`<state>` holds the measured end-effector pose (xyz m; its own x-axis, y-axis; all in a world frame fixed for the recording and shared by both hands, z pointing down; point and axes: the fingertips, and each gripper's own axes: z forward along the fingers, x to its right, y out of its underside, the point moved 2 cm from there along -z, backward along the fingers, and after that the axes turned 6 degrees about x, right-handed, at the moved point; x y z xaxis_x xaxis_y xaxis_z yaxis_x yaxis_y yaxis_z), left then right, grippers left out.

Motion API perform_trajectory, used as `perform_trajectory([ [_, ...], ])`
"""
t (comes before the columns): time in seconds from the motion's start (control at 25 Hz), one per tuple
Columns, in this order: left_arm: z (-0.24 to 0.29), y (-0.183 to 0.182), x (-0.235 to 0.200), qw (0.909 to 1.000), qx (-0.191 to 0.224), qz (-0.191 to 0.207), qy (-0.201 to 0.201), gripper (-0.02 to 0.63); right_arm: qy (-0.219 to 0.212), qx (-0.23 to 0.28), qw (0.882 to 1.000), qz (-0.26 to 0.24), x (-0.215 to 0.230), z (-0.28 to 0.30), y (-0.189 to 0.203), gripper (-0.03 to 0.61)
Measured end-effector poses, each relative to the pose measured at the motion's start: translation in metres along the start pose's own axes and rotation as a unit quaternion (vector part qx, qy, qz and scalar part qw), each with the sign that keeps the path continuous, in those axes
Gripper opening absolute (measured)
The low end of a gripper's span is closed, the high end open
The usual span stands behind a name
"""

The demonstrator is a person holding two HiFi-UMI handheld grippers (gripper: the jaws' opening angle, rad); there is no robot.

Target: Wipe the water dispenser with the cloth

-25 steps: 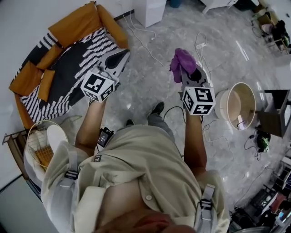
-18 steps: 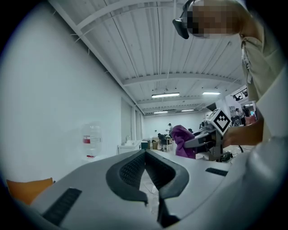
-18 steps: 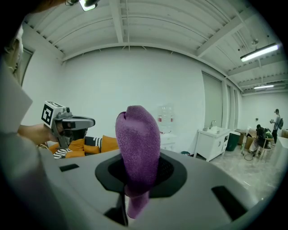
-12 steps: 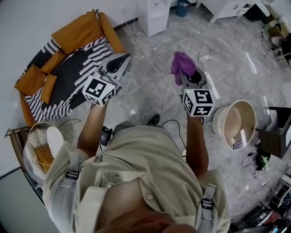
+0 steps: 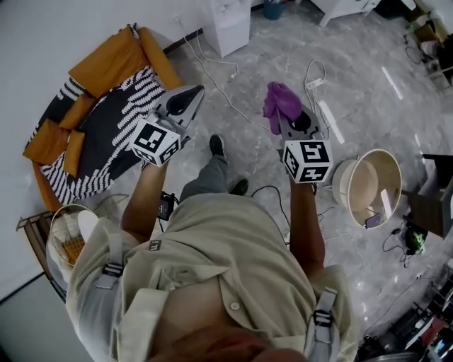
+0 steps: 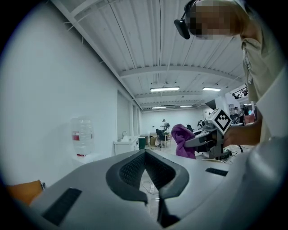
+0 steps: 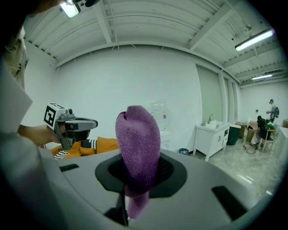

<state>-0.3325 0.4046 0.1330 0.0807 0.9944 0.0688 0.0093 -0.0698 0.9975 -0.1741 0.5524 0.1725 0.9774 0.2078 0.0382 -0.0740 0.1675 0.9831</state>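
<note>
I found the right gripper (image 5: 287, 117) clenched on the purple cloth (image 7: 137, 148), which hid its jaw tips. The left gripper (image 6: 145, 157) was closed on nothing. The water dispenser (image 6: 82, 140) stood well ahead of both, half hidden behind the cloth in the right gripper view.

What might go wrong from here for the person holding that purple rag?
1. White cables lie on the floor between the person's shoe and the water dispenser, so a trip seems possible.
2. The right gripper pinches the purple cloth with most of it bunched free above the jaws. Hard wiping might pull it loose.
</note>
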Motion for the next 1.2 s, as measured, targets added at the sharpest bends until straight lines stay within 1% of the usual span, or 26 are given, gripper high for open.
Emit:
perform_trajectory([
  [0.16,0.046,0.011,-0.013,0.9996,0.005,-0.008,0.028,0.017,0.023,-0.007,1.000,-0.004,0.031,0.016,0.001,0.086],
  [0.32,0.108,0.016,-0.041,0.9982,0.022,-0.019,0.053,0.017,0.049,-0.016,0.999,-0.008,0.070,0.047,-0.005,0.084],
  [0.44,0.143,0.019,-0.071,0.9968,0.025,-0.035,0.068,0.017,0.059,-0.027,0.998,-0.009,0.086,0.080,-0.014,0.084],
  [0.6,0.176,0.013,-0.122,0.9955,0.027,-0.030,0.086,0.017,0.076,-0.026,0.997,-0.009,0.096,0.126,-0.036,0.084],
  [0.8,0.192,0.003,-0.182,0.9954,0.048,-0.024,0.080,0.017,0.080,-0.026,0.996,-0.026,0.103,0.180,-0.058,0.084],
  [0.92,0.199,0.006,-0.213,0.9953,0.056,-0.028,0.074,0.017,0.079,-0.025,0.996,-0.032,0.104,0.213,-0.068,0.084],
  [1.08,0.202,0.013,-0.252,0.9959,0.059,-0.040,0.057,0.017,0.062,-0.037,0.997,-0.041,0.100,0.254,-0.074,0.086],
  [1.2,0.205,0.016,-0.273,0.9963,0.061,-0.044,0.041,0.017,0.052,-0.040,0.997,-0.045,0.105,0.279,-0.080,0.084],
])
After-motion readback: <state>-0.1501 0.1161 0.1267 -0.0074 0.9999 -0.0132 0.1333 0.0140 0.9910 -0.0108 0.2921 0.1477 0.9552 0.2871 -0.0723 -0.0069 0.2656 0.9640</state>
